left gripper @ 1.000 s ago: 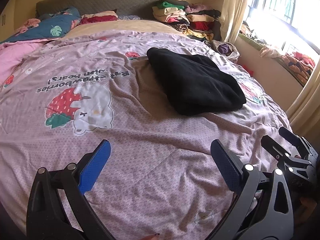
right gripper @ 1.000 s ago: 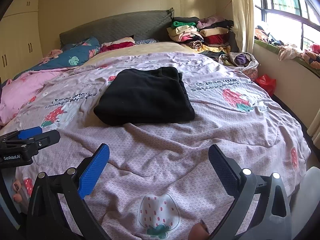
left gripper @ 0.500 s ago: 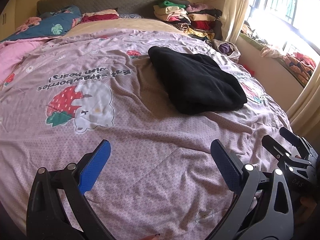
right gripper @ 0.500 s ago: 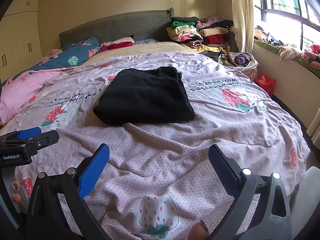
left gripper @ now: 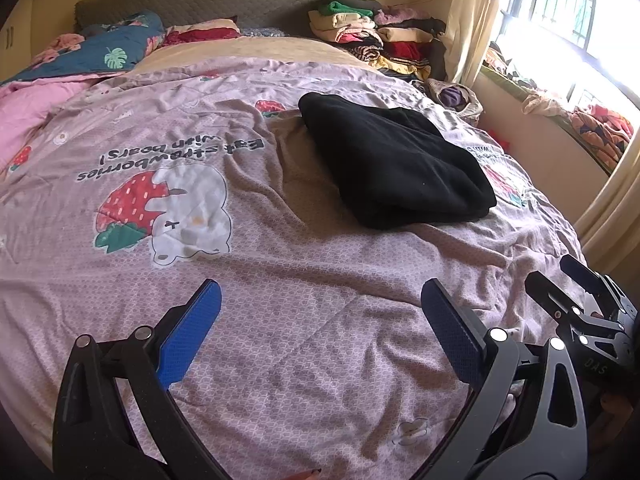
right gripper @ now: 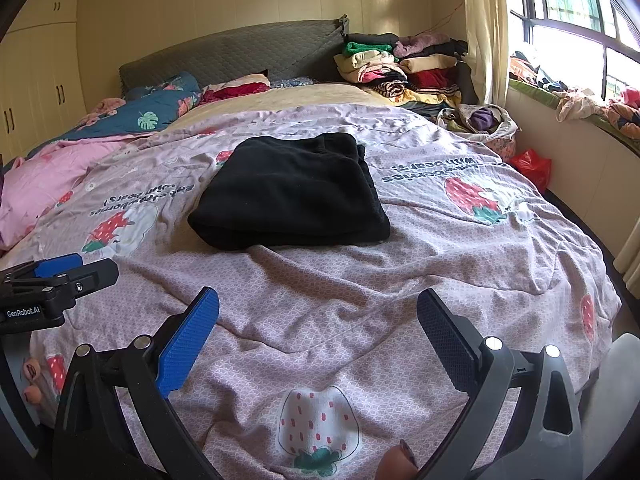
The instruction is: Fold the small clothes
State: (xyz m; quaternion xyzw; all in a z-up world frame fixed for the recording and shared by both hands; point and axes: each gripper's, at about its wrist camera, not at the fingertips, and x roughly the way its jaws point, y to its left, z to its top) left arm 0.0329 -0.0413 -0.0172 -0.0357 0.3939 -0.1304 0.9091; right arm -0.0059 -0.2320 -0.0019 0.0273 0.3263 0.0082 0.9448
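Observation:
A black garment [left gripper: 394, 168] [right gripper: 290, 194] lies folded into a thick rectangle on the pink strawberry-print bedspread [left gripper: 280, 288] [right gripper: 320, 288], around the middle of the bed. My left gripper [left gripper: 320, 300] hovers over the near part of the bed, well short of the garment, open with nothing between its blue pads. My right gripper [right gripper: 318, 308] is likewise open and empty, nearer the foot of the bed. In each wrist view the other gripper shows at the edge: the right gripper [left gripper: 580, 296] and the left gripper [right gripper: 60, 276].
A pile of folded clothes [right gripper: 400, 68] stands at the head of the bed on the right, by a curtain [right gripper: 484, 32]. Pink and blue bedding [right gripper: 80, 140] lies at the left. A basket of clothes [right gripper: 480, 120] and a red bag [right gripper: 532, 164] sit beside the bed under the window.
Both grippers stay open and almost still. The left wrist view has crept slightly, so the black garment sits a touch lower in it.

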